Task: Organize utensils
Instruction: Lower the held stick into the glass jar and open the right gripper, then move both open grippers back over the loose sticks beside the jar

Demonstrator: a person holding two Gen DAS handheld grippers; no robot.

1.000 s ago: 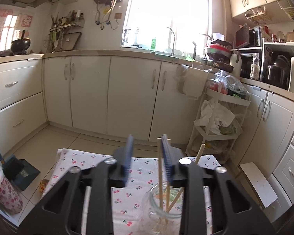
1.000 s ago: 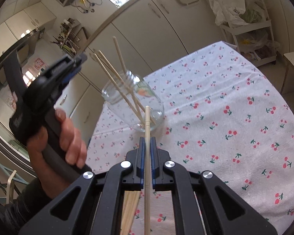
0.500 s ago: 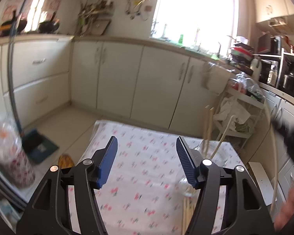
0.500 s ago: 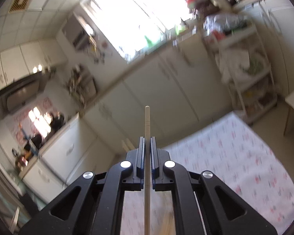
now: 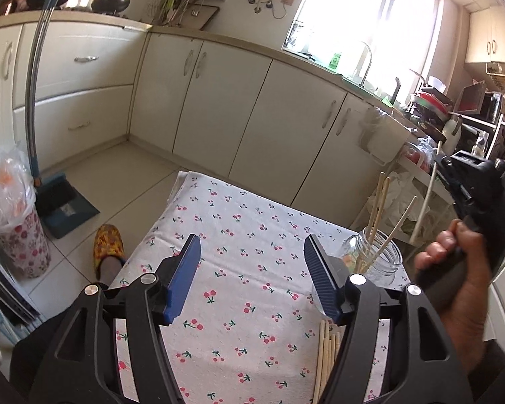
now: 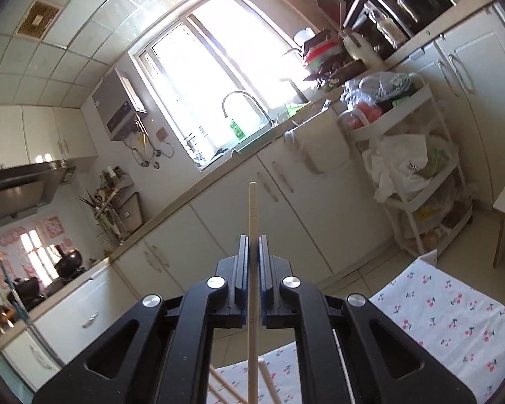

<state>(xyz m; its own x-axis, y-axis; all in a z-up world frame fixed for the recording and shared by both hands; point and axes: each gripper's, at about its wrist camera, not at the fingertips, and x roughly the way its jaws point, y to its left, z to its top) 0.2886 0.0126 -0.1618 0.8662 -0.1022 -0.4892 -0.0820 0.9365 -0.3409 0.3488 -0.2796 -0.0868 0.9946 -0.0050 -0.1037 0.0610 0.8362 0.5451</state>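
Observation:
A glass jar [image 5: 377, 262] stands on the cherry-print tablecloth [image 5: 245, 262] and holds three wooden chopsticks [image 5: 377, 208]. Several more chopsticks [image 5: 326, 357] lie flat on the cloth by my left gripper's right finger. My left gripper [image 5: 250, 279] is open and empty, low over the cloth, left of the jar. My right gripper [image 6: 251, 262] is shut on one chopstick [image 6: 251, 222], held upright; in the left wrist view it is raised to the right above the jar [image 5: 454, 175], chopstick [image 5: 427, 195] pointing down beside the jar's far side. Tips of the jar's chopsticks show under it [image 6: 266, 380].
Cream kitchen cabinets [image 5: 252, 111] run behind the table. A white rack [image 6: 421, 175] with bags stands at the right. A dustpan [image 5: 64, 205], a lined bin [image 5: 13, 222] and a slippered foot [image 5: 107, 249] are on the floor at the left.
My left gripper opened, backed off the jar's chopsticks and swung left. My right gripper lifted and tilted up with its chopstick, from low over the cloth to above the jar.

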